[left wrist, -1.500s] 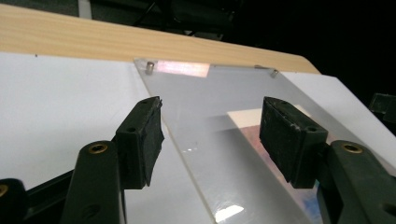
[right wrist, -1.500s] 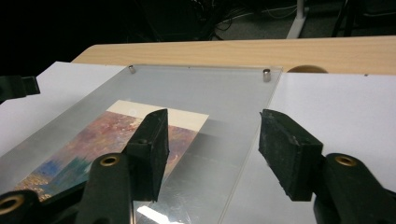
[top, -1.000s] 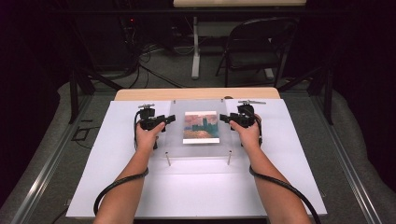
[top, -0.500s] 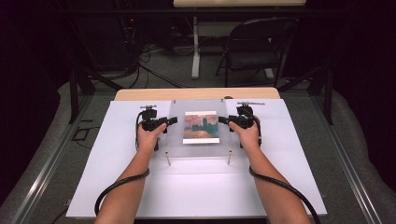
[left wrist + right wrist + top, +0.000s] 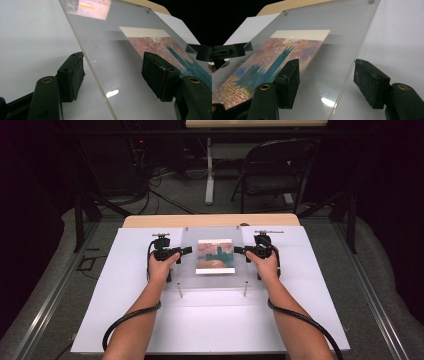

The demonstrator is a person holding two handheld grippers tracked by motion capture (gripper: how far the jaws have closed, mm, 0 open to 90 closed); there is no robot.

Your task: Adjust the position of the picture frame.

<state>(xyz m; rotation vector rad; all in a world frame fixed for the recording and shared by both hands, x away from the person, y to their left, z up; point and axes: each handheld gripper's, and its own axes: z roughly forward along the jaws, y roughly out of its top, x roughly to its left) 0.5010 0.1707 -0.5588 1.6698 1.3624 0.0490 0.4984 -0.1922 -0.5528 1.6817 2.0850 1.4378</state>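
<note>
A clear acrylic sheet lies over a painted print of blue towers against a pink and orange sky, in the middle of the white board. My left gripper is at the sheet's left edge and is open; in the left gripper view the sheet's edge runs between its two jaws, apart from both pads. My right gripper is open at the right edge, and the sheet also passes between its jaws untouched. The print lies under the sheet.
The white board covers a wooden table. Two small metal posts stand at the sheet's near edge, and bolts mark its far corners. A folding chair and cables lie on the floor beyond the table.
Both hands have slid a little toward the person along the sheet's side edges. The sheet and print have not moved, and both grippers remain open.
</note>
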